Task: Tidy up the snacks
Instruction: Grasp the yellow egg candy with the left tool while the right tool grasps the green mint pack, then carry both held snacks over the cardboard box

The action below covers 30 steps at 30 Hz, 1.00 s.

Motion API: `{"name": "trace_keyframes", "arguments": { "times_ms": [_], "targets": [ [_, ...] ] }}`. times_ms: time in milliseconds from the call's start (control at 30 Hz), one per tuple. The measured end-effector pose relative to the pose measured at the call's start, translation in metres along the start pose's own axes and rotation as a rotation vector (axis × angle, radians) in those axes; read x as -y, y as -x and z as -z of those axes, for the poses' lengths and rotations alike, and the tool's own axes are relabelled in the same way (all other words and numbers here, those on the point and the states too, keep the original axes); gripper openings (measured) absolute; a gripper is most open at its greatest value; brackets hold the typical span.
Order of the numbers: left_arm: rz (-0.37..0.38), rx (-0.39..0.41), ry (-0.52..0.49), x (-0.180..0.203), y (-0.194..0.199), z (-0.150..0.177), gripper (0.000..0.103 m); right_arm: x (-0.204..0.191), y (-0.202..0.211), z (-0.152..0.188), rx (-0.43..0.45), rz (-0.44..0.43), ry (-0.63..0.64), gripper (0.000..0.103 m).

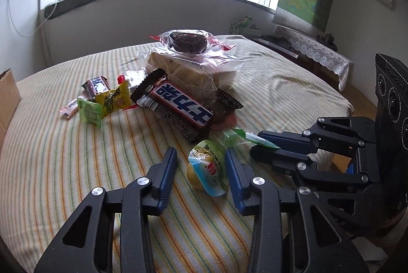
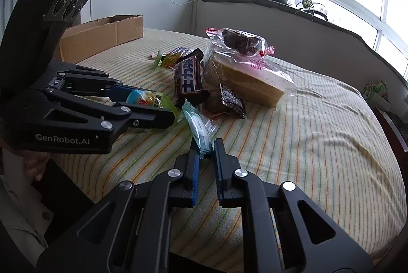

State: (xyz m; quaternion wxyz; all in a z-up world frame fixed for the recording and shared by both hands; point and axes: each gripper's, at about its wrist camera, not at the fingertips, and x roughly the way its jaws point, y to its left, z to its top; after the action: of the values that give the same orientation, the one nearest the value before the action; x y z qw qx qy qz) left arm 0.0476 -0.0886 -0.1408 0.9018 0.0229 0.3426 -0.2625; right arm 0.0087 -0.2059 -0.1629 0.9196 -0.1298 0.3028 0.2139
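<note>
A small jelly cup (image 1: 206, 171) with a green and blue lid lies on the striped cloth between the fingers of my left gripper (image 1: 200, 153). It rests against the right finger, and a strip of cloth shows beside the left finger. My right gripper (image 2: 206, 149) is shut on the tail of a green-and-white wrapped candy (image 2: 197, 127); in the left wrist view it comes in from the right (image 1: 257, 145). Behind them lies the snack pile: a chocolate bar (image 1: 176, 107), a bagged bread loaf (image 1: 193, 69) and a dark cake packet (image 1: 188, 42) on top.
Several small candies (image 1: 102, 99) lie left of the pile. An open cardboard box (image 2: 102, 33) stands at the far left edge of the cloth-covered table (image 2: 318, 145). A dark crinkled packet (image 2: 230, 101) leans against the loaf. A person's hand (image 2: 33, 166) holds the left gripper.
</note>
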Motion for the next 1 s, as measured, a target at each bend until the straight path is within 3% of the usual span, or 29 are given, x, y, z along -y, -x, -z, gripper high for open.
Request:
{"name": "trace_keyframes", "arguments": {
  "times_ms": [233,333,367,467,533,600,667,800,1000],
  "targets": [
    [-0.002,0.012,-0.005,-0.002,0.005,0.007,0.03,-0.005,0.009,-0.002,0.015,0.028,0.051,0.013],
    [-0.001,0.022,0.005,-0.004,0.006,0.008,0.026,-0.016,0.002,-0.004,0.012,0.073,0.114,0.041],
    [0.003,0.024,0.011,-0.005,0.006,0.009,0.025,-0.019,0.001,-0.004,0.02,0.088,0.129,0.046],
    [0.009,0.027,0.016,-0.007,0.007,0.009,0.024,-0.022,0.0,-0.006,0.026,0.07,0.123,0.045],
    [0.014,0.03,0.021,-0.009,0.008,0.01,0.024,-0.023,-0.003,-0.007,0.007,0.059,0.111,0.039],
    [0.02,0.033,0.029,-0.01,0.008,0.01,0.024,-0.024,-0.004,-0.007,0.001,0.047,0.105,0.021],
    [0.021,0.035,0.032,-0.01,0.009,0.01,0.024,-0.026,-0.002,-0.007,0.003,0.052,0.103,0.013],
    [0.026,0.035,0.039,-0.012,0.01,0.01,0.024,-0.02,0.005,-0.003,0.021,0.038,0.056,0.009],
    [0.031,0.034,0.055,-0.014,0.014,0.011,0.024,0.008,0.01,0.004,0.035,-0.026,-0.126,0.008]
  ]
}}
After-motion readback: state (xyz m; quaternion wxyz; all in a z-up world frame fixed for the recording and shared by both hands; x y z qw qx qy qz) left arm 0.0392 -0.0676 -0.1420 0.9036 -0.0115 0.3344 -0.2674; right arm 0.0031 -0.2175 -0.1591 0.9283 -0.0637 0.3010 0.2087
